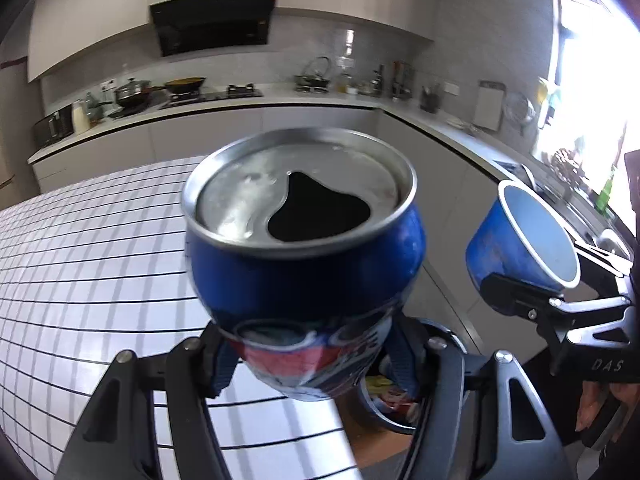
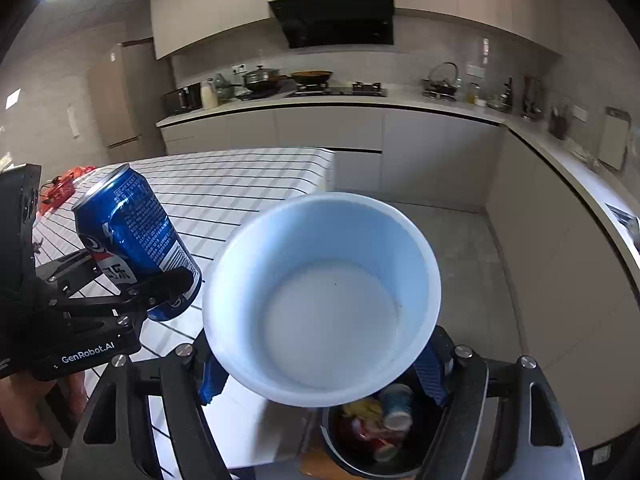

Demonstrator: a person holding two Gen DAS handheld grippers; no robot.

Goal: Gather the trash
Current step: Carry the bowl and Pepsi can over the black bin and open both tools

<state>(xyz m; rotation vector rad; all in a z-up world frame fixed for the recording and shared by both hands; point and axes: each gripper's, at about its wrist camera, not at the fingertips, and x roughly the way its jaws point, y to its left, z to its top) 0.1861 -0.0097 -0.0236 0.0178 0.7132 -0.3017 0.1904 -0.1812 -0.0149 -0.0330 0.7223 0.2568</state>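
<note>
A: What is held by the left gripper (image 1: 316,360)?

B: A blue soda can (image 1: 304,248) is held by it. The can is squeezed between the two fingers (image 1: 222,364), low down on its body. The top of the can is open, and a dark hole can be seen there. The can is tipped a little.

A: And what is held by the right gripper (image 2: 320,372)?

B: A blue paper cup (image 2: 320,300) is held by it. The cup is gripped near its bottom by the blue-padded fingers (image 2: 430,376). The inside of the cup is white, and nothing can be seen in it. The cup is tilted toward the camera.

A: Where is the trash bin?

B: The trash bin (image 2: 372,468) is seen right under the cup, down on the floor. It is round and dark. Some trash (image 2: 384,420) is already in it: a small cup and some red and yellow wrappers can be made out. From the left camera, a bit of the bin (image 1: 384,412) is seen under the can too.

A: Is the cup above the bin?

B: Yes, the cup is held over the bin. The can is held up beside the cup, on the bin's left, over the edge of the counter (image 2: 224,184). That counter is covered with a white cloth with dark lines.

A: Is anything else on it?

B: Something red (image 2: 64,188) is left at the counter's far side, well apart from the bin. What it is cannot be told.
</note>
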